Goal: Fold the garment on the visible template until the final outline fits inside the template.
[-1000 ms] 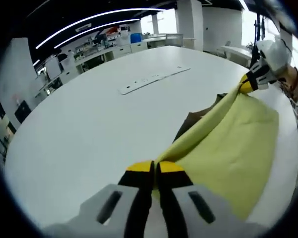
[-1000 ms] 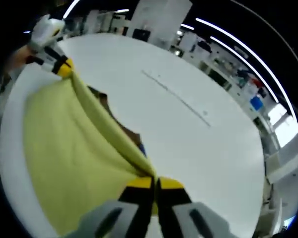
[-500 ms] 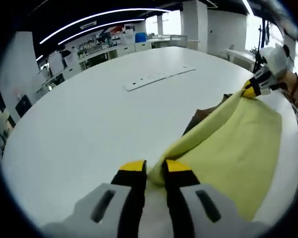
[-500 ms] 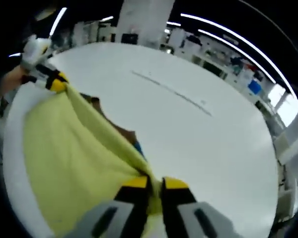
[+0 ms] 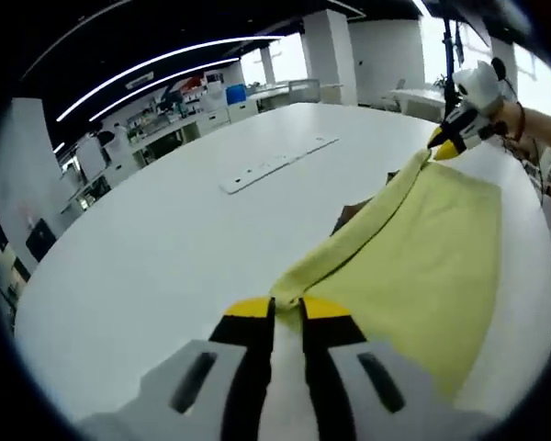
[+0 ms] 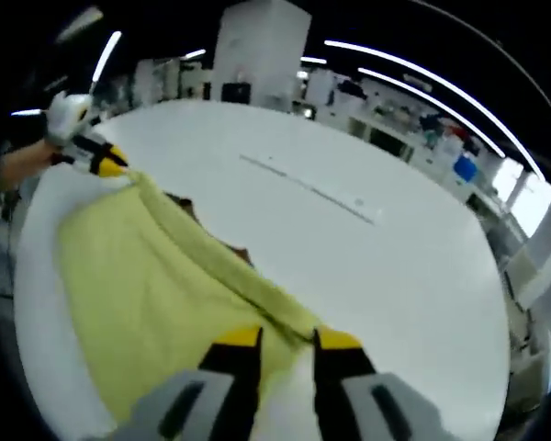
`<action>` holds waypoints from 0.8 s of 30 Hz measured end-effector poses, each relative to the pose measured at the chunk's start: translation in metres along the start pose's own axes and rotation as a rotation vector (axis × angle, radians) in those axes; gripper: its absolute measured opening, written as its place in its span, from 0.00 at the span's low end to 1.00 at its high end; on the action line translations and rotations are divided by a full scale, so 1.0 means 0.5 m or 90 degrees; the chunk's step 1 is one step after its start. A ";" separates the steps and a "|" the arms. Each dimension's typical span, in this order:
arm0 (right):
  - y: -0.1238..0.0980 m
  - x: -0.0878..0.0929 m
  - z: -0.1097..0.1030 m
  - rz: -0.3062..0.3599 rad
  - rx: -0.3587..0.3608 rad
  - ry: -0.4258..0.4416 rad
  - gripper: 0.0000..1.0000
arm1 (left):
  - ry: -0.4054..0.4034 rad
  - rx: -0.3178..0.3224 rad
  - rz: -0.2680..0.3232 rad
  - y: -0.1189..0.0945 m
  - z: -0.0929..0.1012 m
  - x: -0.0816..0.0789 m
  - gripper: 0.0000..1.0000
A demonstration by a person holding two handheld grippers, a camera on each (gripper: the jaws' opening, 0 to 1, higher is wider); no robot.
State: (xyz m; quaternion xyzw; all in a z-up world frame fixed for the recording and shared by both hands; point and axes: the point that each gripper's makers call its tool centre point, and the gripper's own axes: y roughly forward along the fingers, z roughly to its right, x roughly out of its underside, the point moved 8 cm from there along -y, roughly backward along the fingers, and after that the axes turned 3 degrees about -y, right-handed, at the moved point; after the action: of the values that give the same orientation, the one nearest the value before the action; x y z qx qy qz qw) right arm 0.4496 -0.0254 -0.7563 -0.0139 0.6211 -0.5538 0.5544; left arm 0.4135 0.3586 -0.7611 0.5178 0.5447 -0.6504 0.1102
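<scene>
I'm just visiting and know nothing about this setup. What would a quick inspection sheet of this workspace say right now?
Surface: large white table, mostly bare.
Job's things: yellow garment spread flat near the table edge, its far edge folded into a thick ridge; a brown sheet peeks out from under it, probably the template.
Clutter: long white strip lying farther out on the table.
Grippers: left gripper open, jaws apart at one end of the ridge; right gripper open at the other end, the cloth released.
Cables: nothing seen.
Surroundings: open room with white benches, a pillar, ceiling light strips and a blue container in the background.
</scene>
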 end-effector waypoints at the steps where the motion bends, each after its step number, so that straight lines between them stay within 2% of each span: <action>1: 0.008 0.000 0.004 0.000 -0.007 -0.013 0.17 | 0.004 0.002 0.002 0.006 -0.002 0.001 0.08; 5: 0.039 0.012 0.005 -0.011 -0.016 -0.047 0.17 | 0.036 0.014 -0.006 0.024 0.003 0.009 0.07; 8: 0.052 0.016 0.008 -0.001 -0.029 -0.054 0.17 | 0.076 0.015 -0.030 0.032 0.002 0.022 0.06; 11: 0.065 0.022 0.015 -0.011 -0.027 -0.060 0.16 | 0.096 0.021 -0.035 0.038 0.001 0.030 0.07; 14: 0.062 0.020 0.023 -0.007 -0.023 -0.056 0.15 | 0.158 0.007 -0.055 0.044 -0.007 0.036 0.05; 16: 0.069 0.020 0.028 -0.006 -0.021 -0.042 0.13 | 0.152 0.008 -0.048 0.049 -0.003 0.030 0.04; 18: 0.076 0.019 0.034 0.000 -0.019 -0.027 0.11 | 0.167 -0.003 -0.054 0.054 -0.009 0.032 0.03; 24: 0.077 0.020 0.033 -0.001 -0.015 -0.007 0.04 | 0.191 -0.018 -0.067 0.057 0.005 0.020 0.00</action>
State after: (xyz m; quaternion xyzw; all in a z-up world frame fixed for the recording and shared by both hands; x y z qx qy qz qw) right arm 0.4804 -0.0276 -0.7864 -0.0238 0.6244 -0.5468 0.5573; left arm 0.4279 0.3497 -0.7866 0.5785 0.5902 -0.5630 0.0005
